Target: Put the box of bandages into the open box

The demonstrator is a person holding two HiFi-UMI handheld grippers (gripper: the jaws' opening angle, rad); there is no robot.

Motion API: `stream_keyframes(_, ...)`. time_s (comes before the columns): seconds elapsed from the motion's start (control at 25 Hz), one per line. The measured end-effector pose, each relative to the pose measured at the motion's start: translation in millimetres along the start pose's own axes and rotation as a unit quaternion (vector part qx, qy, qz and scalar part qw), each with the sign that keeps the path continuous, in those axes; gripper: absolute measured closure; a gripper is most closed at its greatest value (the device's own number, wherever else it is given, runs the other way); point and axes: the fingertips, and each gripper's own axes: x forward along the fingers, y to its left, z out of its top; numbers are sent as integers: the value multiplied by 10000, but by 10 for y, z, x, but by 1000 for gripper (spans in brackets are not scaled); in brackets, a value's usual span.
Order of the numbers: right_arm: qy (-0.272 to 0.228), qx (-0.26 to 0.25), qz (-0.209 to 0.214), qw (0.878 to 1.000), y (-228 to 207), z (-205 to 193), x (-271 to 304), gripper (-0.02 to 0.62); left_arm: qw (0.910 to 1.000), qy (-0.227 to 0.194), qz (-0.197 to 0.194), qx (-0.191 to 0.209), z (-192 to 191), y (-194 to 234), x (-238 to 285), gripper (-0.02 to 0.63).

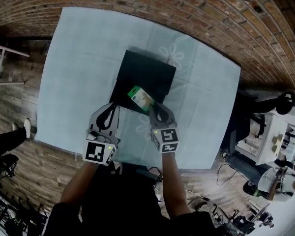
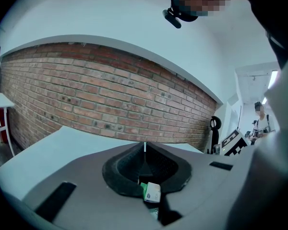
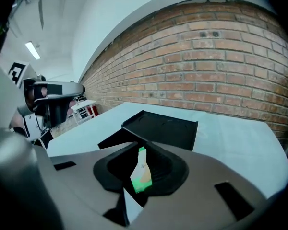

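We can read no word, brand or number anywhere in these views. The box of bandages [image 1: 140,98] carries print on its white and green faces, and the left gripper view shows a small blue mark on it, but all of this is too small and blurred for us to make out. The only signs we see are black-and-white square markers. They stand on the left cube [image 1: 99,153] of the left gripper [image 1: 111,105] and on the right cube [image 1: 169,140] of the right gripper [image 1: 150,106]. They are patterns, not letters.
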Motion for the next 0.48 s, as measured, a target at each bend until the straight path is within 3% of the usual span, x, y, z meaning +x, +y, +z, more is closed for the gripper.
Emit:
stream_keyframes(0.2,-525,-48,-225,9984,114,246,-302,549,9999,-119,14,97,98,-61,-136,566)
stream_keyframes(0.48,-945,-60,-166,9954,437,425,-736,557,9992,-253,-157,261,276,-263,-312,566)
